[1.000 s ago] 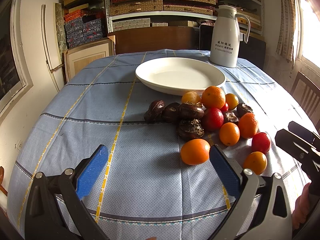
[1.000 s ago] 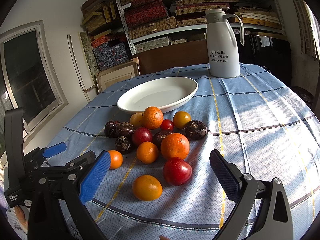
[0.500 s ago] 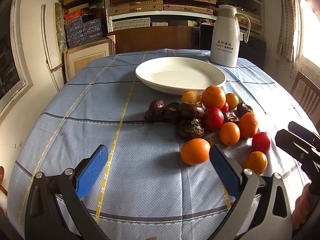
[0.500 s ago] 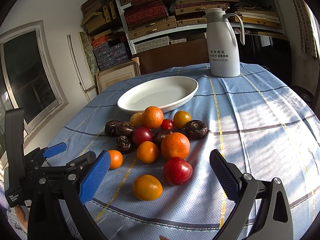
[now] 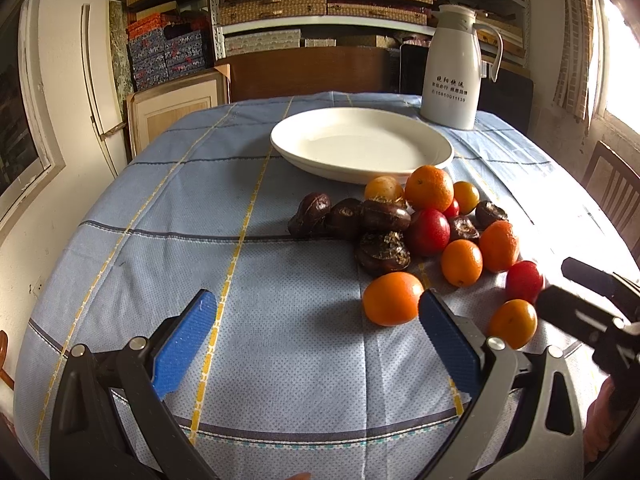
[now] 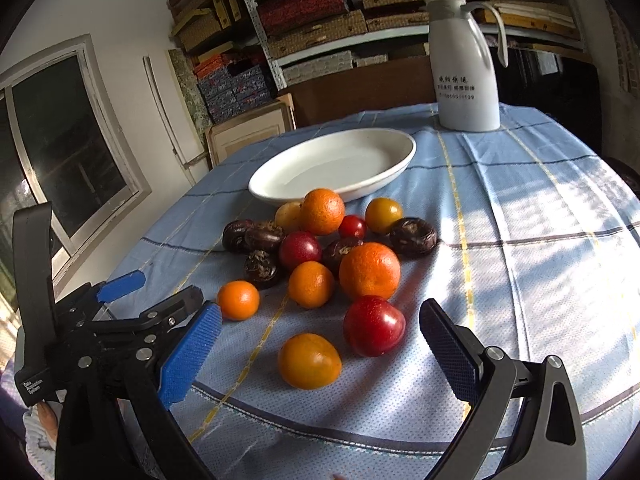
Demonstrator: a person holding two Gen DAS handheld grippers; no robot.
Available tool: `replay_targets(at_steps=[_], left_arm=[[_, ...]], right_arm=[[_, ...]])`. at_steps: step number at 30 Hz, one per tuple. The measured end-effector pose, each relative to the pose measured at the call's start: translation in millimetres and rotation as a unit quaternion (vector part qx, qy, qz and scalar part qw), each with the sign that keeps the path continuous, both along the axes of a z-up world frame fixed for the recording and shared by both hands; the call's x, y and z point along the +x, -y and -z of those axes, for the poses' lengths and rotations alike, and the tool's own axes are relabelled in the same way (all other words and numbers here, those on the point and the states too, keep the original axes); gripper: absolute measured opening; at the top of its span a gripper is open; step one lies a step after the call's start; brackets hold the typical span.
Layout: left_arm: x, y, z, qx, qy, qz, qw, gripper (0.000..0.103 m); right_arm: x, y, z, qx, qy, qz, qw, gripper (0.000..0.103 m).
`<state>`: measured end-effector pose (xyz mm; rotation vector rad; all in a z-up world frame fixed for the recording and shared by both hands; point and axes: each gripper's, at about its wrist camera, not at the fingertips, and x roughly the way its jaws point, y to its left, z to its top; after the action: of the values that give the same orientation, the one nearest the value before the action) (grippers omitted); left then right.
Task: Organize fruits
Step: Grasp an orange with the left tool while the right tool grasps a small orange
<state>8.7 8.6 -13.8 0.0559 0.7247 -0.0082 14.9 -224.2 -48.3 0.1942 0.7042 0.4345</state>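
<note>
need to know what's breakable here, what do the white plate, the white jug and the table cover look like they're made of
White plate: probably glazed ceramic, though melamine is possible; it has a smooth, glossy surface with soft reflections and a thick rim.
White jug: looks like matte plastic or coated metal, with a grey lid, a moulded handle and printed text.
Table cover: a woven cloth in blue with yellow stripes, showing a dotted weave and wrinkles.
</note>
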Motion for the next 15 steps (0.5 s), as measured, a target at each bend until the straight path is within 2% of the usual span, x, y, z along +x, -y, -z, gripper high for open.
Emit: replay_targets(at_steps=[3, 7, 11, 13, 15], left_arm=[[6, 0, 9, 0.008, -0.036, 0.017, 0.9992, 0.099], [10, 4, 22, 0.062, -0.066, 0.029, 0.9955, 0.099], [19, 8, 35, 0.081, -0.107, 0.047, 0.9898, 0.099], [20, 8, 35, 0.079, -0.107, 0.051, 0.9898, 0.099], [21, 1, 37, 0.055, -0.116, 0.054, 0.9902, 0.099]], right_arm=[[-5, -2, 6, 0.004, -0.019, -0.024, 1.0, 0.099], [-11, 0, 9, -0.041, -0.036, -0.025, 0.998, 0.099], [-15, -3, 14, -0.061, -0.054, -0.042, 0.996, 0.099], [-14, -2, 16, -0.056, -0.068, -0.04, 0.995, 0.099], [-10, 2, 20, -0.042, -0.086, -0.041, 0.995, 0.099]])
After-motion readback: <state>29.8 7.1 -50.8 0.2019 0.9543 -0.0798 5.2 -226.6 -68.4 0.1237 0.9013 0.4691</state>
